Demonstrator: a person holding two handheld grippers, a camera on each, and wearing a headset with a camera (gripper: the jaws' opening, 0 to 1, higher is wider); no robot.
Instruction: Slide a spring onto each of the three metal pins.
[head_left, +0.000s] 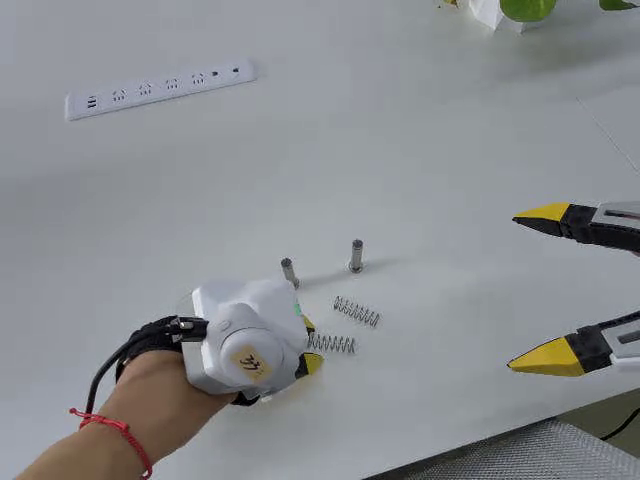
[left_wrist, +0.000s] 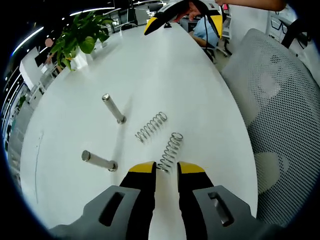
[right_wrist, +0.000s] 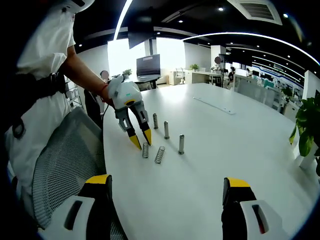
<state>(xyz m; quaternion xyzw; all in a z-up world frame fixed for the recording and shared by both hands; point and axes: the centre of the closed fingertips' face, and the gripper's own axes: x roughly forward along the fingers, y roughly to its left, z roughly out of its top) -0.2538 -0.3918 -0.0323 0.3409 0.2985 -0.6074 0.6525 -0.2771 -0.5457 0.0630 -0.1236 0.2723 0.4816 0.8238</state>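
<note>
- Hovering low over the white counter (head_left: 400, 150), the left gripper (left_wrist: 166, 169) has its yellow-tipped jaws a narrow gap apart and unclenched. The near end of a thin steel coil spring (left_wrist: 170, 150) sits just at that gap, and nothing is grasped yet.
- That spring lies flat on the counter. Its long axis runs away from the jaws, almost in line with them, so the coming move looks like a short push forward and a squeeze on the nearest coils.
- A second coil spring (left_wrist: 151, 126) lies loose just beyond it, roughly parallel and not touching.
- Past the springs stand two short metal pins, upright on flanged feet. The first pin (head_left: 290, 271) is close beside the left gripper and the second pin (head_left: 356, 256) stands a little further along; both are bare.
- A third pin (right_wrist: 155, 120), seen from the right gripper view close to the left gripper, looks ribbed, as if a spring may already sit on it. It is too small to be sure.
- The right gripper (head_left: 512, 292) hangs off to the side with its jaws spread wide and empty, well apart from springs and pins. The left gripper is by far the nearer to the work.
- Both springs lie straight on the bare counter rather than in a tray or box.
</note>
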